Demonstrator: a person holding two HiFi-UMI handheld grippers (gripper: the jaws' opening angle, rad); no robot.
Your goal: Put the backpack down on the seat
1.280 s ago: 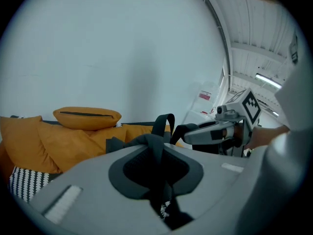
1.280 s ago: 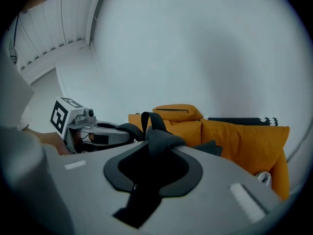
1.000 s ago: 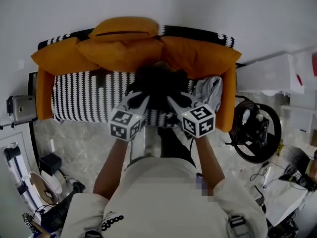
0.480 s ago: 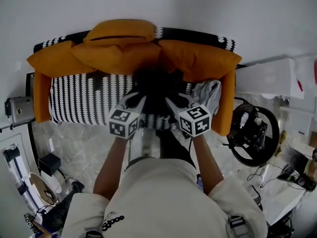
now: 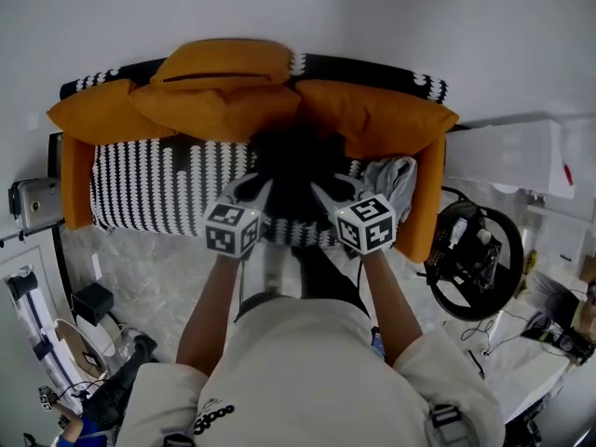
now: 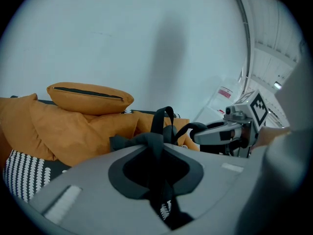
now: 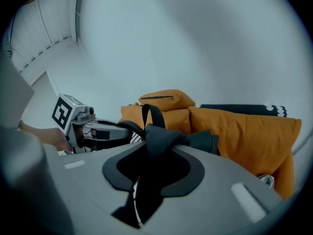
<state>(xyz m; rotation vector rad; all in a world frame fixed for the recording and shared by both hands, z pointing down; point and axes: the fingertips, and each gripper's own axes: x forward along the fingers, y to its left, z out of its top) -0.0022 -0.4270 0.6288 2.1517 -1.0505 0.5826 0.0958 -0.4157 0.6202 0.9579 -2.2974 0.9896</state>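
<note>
A black backpack (image 5: 293, 164) hangs over the middle of a sofa's black-and-white striped seat (image 5: 158, 189), right in front of the orange back cushions (image 5: 219, 96). Whether its bottom touches the seat is hidden. My left gripper (image 5: 257, 190) is shut on a bunched black strap (image 6: 155, 143) at the pack's top. Just to its right, my right gripper (image 5: 328, 192) pinches the same black fabric (image 7: 159, 140). In the right gripper view the left gripper (image 7: 105, 129) shows side on, and in the left gripper view the right gripper (image 6: 222, 132) does too. A carry loop (image 6: 164, 119) stands up between them.
A grey cloth (image 5: 393, 177) lies on the seat's right end beside the orange armrest (image 5: 430, 203). On the floor to the right sits a black wheel-shaped device (image 5: 475, 254), with a white box (image 5: 507, 147) behind it. A camera on a stand (image 5: 33, 205) is at the left.
Both grippers and the backpack have sunk and moved toward the sofa seat. The grip on the straps looks the same.
</note>
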